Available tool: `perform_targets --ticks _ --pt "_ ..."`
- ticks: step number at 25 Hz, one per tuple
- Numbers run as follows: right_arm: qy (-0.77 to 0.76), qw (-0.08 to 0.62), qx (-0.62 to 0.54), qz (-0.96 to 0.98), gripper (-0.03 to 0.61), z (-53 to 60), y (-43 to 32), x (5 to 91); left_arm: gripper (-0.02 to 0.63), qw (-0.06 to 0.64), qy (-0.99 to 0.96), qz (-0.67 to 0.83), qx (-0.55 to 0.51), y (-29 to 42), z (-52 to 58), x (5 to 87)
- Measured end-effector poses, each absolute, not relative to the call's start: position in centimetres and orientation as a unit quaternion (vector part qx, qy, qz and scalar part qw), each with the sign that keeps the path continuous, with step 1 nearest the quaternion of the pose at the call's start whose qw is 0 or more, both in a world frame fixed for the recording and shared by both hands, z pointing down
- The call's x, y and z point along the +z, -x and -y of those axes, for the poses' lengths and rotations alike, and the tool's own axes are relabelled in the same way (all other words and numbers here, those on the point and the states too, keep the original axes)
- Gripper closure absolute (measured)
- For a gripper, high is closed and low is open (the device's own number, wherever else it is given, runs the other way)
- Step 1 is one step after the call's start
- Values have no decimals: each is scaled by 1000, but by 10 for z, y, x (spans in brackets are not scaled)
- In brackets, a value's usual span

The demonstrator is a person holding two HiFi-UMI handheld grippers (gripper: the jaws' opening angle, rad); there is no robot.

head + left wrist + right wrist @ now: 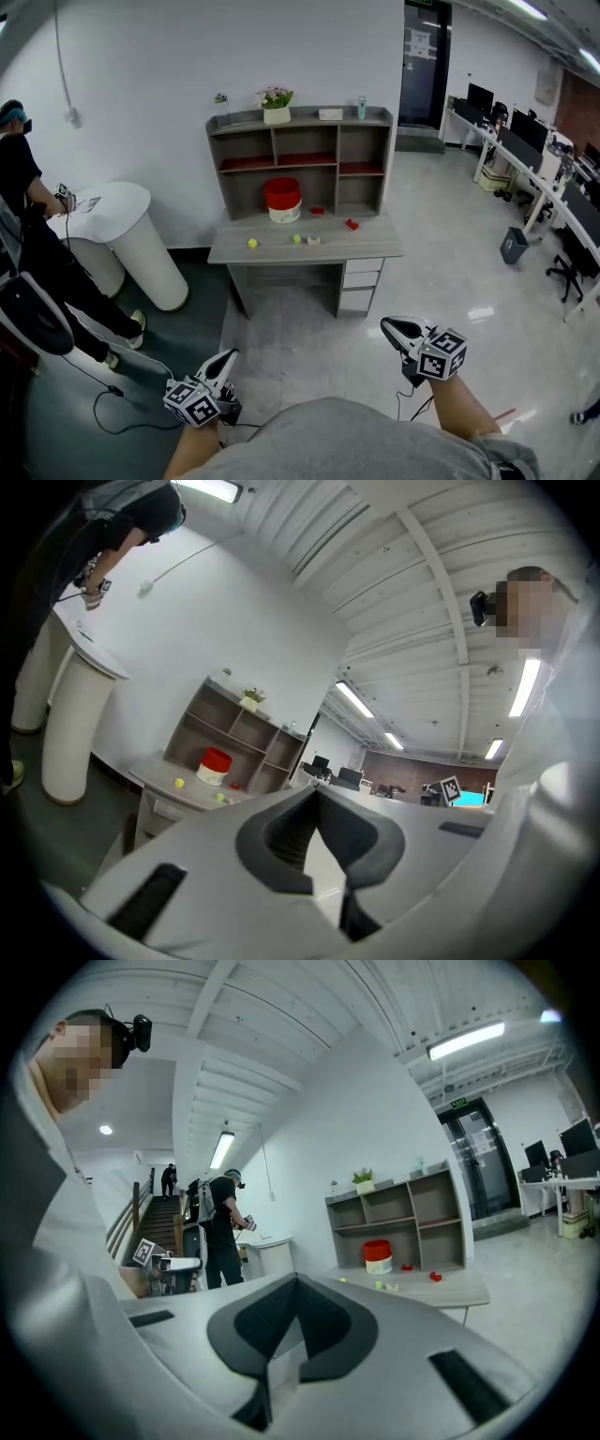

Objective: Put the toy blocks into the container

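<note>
Left tool (pixel 228 356) and right tool (pixel 388 325) hang low, well back from the bench (pixel 375 246), each with jaws pressed together on nothing. The toy blocks (pixel 296 239) lie scattered on it, before the red container (pixel 282 199).

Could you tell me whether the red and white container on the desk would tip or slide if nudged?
The container looks squat, about as wide as tall, so it probably resists tipping. Standing free on the smooth desk, it may well slide. Its weight cannot be judged here.
</note>
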State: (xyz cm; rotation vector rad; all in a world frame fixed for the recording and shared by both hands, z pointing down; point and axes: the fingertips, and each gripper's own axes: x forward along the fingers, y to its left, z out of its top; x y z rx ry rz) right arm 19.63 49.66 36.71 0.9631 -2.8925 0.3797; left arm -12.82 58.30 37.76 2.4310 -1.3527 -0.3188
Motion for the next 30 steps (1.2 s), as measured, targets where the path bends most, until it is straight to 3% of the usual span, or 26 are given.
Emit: perform_targets --ticks 18,30 --pt "-294 68 113 947 563 -510 -315 393 597 192 -867 449 -100 -17 -562 390" --pt "-282 99 127 946 563 -457 -272 422 597 215 -866 440 -103 16 -499 416"
